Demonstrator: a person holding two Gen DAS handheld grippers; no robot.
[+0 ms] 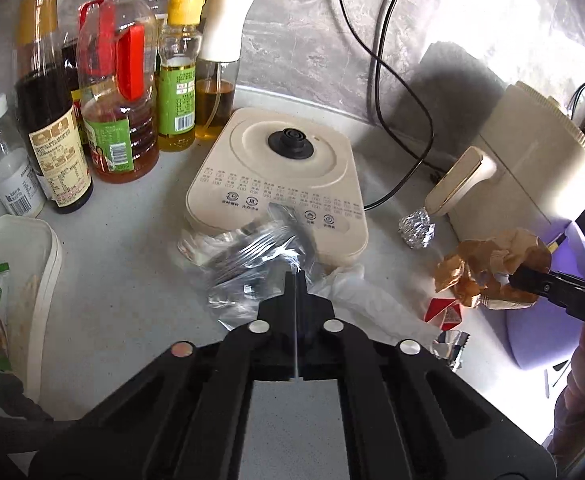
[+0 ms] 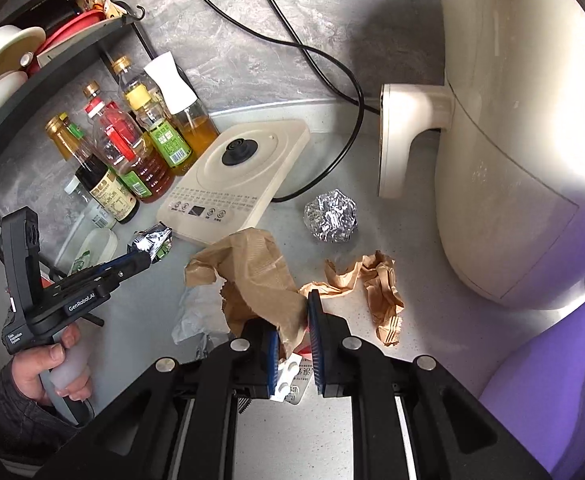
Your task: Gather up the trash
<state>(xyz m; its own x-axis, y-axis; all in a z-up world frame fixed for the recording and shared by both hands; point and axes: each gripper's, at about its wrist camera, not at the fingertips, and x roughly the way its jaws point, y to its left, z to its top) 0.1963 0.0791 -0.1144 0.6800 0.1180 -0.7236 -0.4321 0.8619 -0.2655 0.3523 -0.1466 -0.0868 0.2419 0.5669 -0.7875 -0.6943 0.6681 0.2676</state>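
Grey worktop (image 2: 276, 236) crowded with litter: the right claw (image 2: 294, 322) pinches brown paper (image 2: 252, 276), the left claw (image 1: 294, 280) clamps a shiny wrapper (image 1: 252, 256). Lift both clear of the hob, then carry them toward the purple bin (image 2: 552, 392) at the right edge.

Bright glare from right, blown-out; fisheye warp, dark corners.

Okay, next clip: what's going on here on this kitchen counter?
A person with two handheld grippers is picking up trash. The left gripper is shut on a shiny foil wrapper, lifted off the counter. The right gripper pinches a crumpled brown paper bag. A foil ball, another brown paper scrap and clear plastic remain uncollected.
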